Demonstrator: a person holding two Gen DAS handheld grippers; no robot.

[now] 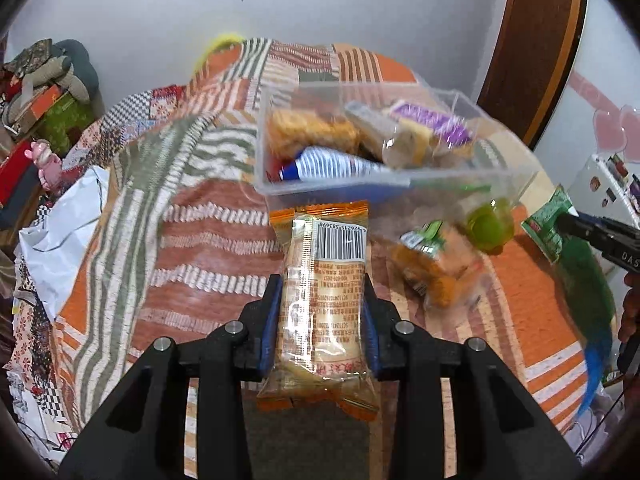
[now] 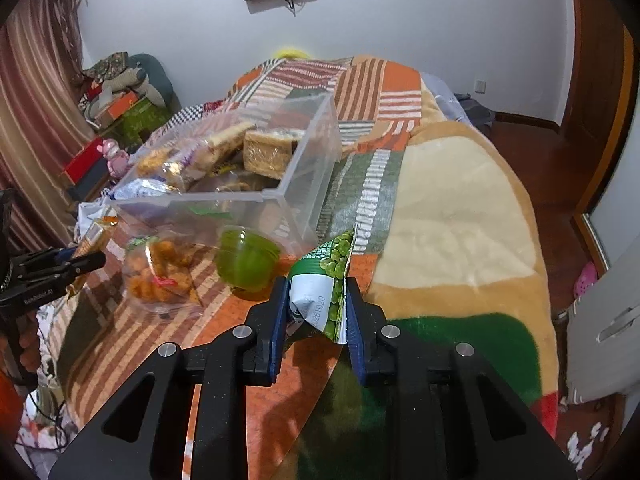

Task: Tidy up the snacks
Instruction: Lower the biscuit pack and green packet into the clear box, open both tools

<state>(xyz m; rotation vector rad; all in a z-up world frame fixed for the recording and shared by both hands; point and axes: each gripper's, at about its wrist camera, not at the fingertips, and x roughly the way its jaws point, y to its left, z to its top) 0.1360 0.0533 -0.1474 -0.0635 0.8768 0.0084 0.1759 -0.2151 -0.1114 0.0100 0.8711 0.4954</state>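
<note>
My left gripper [image 1: 323,284] is shut on an orange-edged clear cake packet [image 1: 324,300], held above the bed just in front of the clear plastic bin [image 1: 276,188]. The bin holds several snacks and also shows in the right wrist view [image 2: 316,184]. My right gripper [image 2: 316,284] is shut on a green pea packet [image 2: 326,280], right of the bin; that packet also shows in the left wrist view [image 1: 568,248]. A bag of orange snacks [image 1: 436,268] [image 2: 160,276] and a green jelly cup [image 1: 490,226] [image 2: 246,260] lie on the blanket in front of the bin.
The patchwork blanket [image 1: 192,248] covers the bed. A white bag [image 1: 64,224] lies at the bed's left edge. Boxes and a pink toy [image 2: 114,156] stand by the far wall near the curtain [image 2: 32,120]. A wooden door [image 2: 596,80] and floor are at right.
</note>
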